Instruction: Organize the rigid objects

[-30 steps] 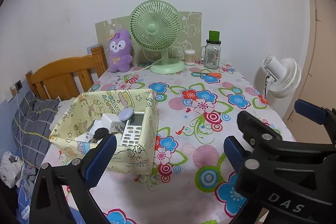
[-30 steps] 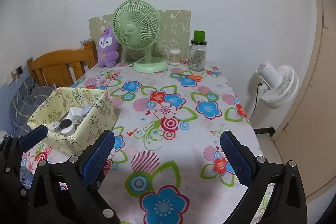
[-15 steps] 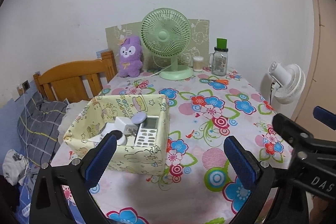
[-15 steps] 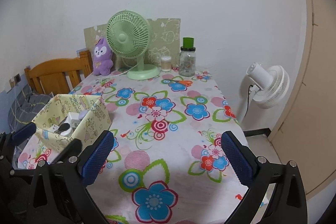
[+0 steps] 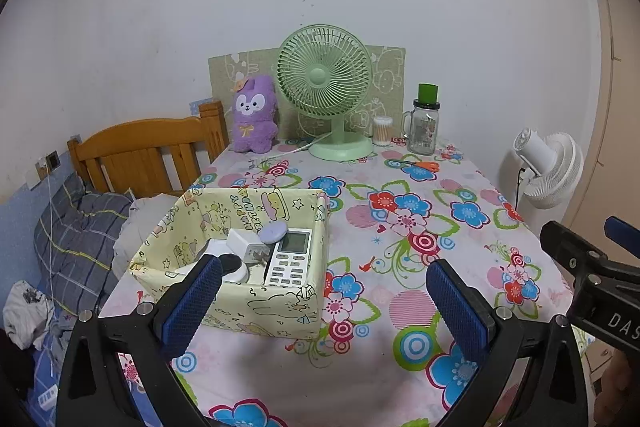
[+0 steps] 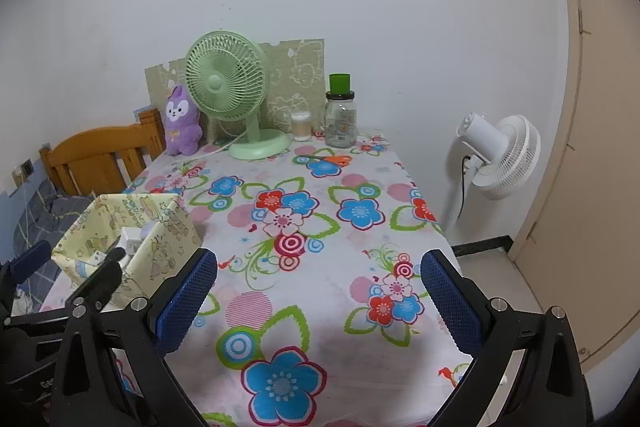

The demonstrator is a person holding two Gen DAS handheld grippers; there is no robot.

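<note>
Both claws were spread wide and held nothing, hanging above the near edge of the table [image 6: 320, 307]. The left claw [image 5: 324, 305] had its blue pads apart; its left pad overlapped the near wall of the yellow cartoon box [image 5: 280, 299] in that view, though contact could not be judged. The right claw [image 6: 320, 299] framed only bare flowered cloth.

The left view looked down into the box, just ahead of the claw, showing a white remote [image 5: 290, 259], a lilac disc [image 5: 273, 231] and white adapters [image 5: 242, 241]. The right view showed mostly its outer wall, off to the left.

Farther ahead stood a green fan [image 5: 324, 75], a purple plush [image 5: 254, 115] and a jar [image 5: 424, 127] along the wall. To the right stood a white floor fan [image 6: 500, 155]; to the left, a wooden headboard [image 5: 148, 147].
</note>
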